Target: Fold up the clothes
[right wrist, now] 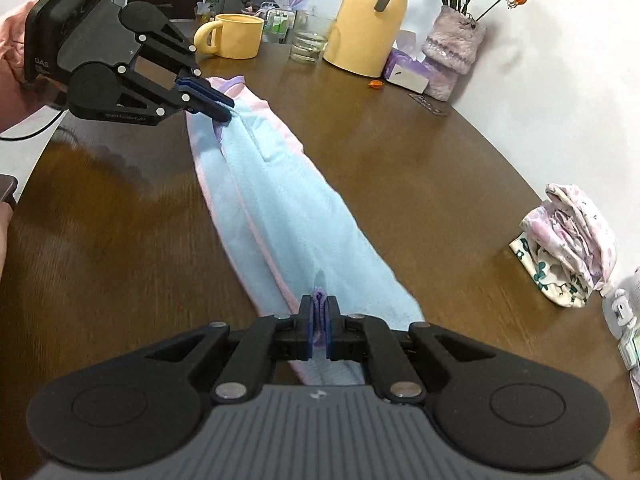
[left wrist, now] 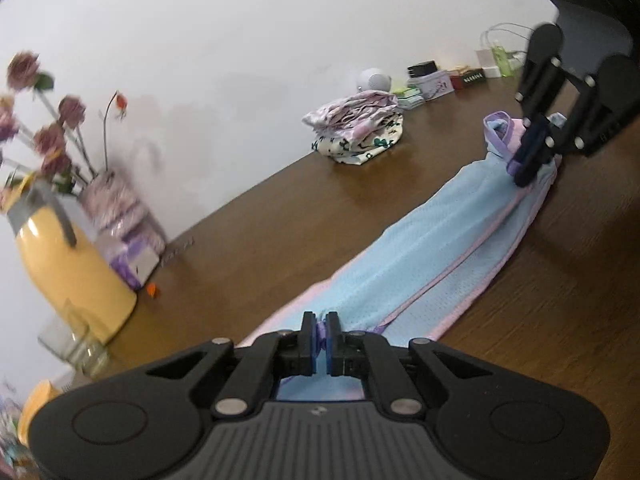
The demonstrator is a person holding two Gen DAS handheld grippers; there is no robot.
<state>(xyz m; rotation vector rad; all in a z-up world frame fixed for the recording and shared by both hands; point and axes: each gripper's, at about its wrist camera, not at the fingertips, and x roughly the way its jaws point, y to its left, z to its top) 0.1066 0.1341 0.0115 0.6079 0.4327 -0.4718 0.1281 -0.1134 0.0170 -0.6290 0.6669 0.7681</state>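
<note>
Garment: long light-blue mesh garment with pink and lilac trim (right wrist: 280,216) lying stretched across brown wooden table (right wrist: 420,184) | left gripper (left wrist: 320,334) and right gripper (right wrist: 319,330) each pinching an end | step: we are holding it taut lengthwise | next: we are judging a fold end to end, keeping edges aligned.

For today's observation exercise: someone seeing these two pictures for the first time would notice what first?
First, the light blue garment with pink trim, stretched long across the middle of the brown table. The left gripper and right gripper are each shut on an opposite end of it. After that, the yellow jug at the table's edge, and a folded pile near the wall.
</note>
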